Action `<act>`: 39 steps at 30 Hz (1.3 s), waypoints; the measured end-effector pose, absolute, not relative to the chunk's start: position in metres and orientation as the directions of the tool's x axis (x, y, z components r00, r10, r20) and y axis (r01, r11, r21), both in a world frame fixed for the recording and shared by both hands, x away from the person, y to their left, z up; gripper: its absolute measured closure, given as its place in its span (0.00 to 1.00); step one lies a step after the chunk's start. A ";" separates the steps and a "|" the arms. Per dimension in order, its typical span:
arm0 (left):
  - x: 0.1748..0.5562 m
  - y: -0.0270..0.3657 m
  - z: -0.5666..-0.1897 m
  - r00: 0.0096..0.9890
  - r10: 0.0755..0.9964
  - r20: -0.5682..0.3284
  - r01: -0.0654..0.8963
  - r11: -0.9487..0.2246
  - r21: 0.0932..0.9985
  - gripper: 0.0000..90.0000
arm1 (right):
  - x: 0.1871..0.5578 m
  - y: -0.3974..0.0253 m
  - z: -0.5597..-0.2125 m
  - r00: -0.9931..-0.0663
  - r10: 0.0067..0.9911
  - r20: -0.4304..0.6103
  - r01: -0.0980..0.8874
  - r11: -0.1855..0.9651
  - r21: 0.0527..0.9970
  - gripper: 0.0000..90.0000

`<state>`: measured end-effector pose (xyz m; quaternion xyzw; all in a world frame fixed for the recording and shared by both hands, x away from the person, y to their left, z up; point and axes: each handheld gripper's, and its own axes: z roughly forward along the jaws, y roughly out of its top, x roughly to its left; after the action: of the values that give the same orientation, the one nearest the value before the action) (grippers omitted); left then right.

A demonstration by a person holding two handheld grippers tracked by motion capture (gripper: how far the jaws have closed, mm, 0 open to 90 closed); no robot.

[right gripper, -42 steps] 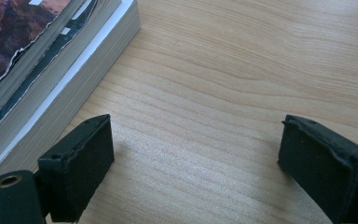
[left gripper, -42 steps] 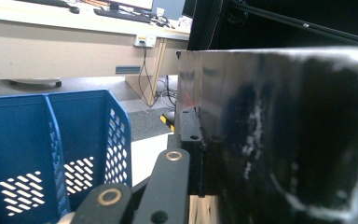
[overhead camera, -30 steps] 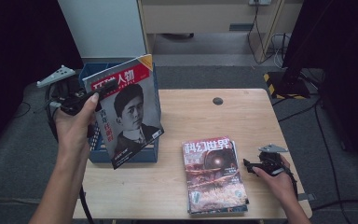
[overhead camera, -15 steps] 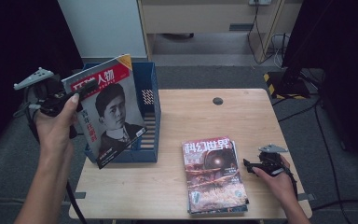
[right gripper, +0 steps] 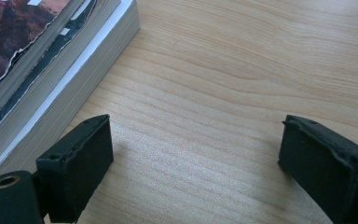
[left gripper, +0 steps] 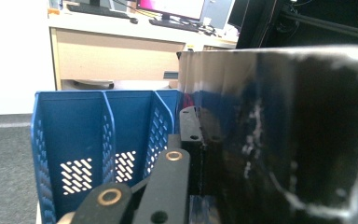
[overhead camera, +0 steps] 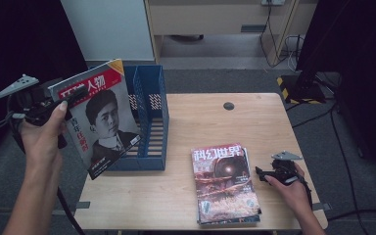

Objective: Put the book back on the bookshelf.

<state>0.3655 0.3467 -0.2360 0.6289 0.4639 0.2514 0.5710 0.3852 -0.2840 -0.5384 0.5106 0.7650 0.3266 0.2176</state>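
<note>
Left gripper (overhead camera: 66,95): held up off the table's left edge in the person's left hand (overhead camera: 41,134); jaws clamped on the top edge of the portrait magazine (overhead camera: 100,120).
Portrait magazine: in the air, tilted, red title band up, black-and-white portrait facing the high camera; lower corner hangs in front of the blue file rack (overhead camera: 152,117). In the left gripper view its glossy dark back (left gripper: 289,130) takes up the right half, pinched at the jaws.
Blue file rack: stands on the table's (overhead camera: 254,122) left part; open-topped, upright dividers, perforated walls (left gripper: 74,154). Whether the magazine touches it cannot be told.
Black round spot (overhead camera: 228,105): on the table top near the far edge, well apart from everything else.
Magazine stack (overhead camera: 223,183): flat on the table near the front edge, reddish cover on top; page edges (right gripper: 60,79) seen in the right gripper view.
Right gripper (overhead camera: 262,174): resting low at the table, just right of the stack, in the right hand (overhead camera: 289,188); jaws spread wide, bare wood between them, holding nothing.
</note>
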 end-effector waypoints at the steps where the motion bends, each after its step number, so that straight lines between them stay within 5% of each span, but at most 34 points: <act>1: 0.366 0.349 -0.237 0.439 0.872 -0.219 0.297 0.090 0.951 0.96 | 0.385 -0.284 -0.538 -0.384 0.924 0.000 0.639 0.265 0.722 0.11; 39: 0.357 0.393 -0.237 0.358 0.904 -0.233 0.278 0.135 0.951 0.96 | 0.385 -0.282 -0.539 -0.383 0.924 0.001 0.639 0.265 0.723 0.10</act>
<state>0.3569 0.3928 -0.2372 0.5970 0.4949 0.2755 0.5681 0.3848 -0.2822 -0.5386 0.5107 0.7647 0.3269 0.2178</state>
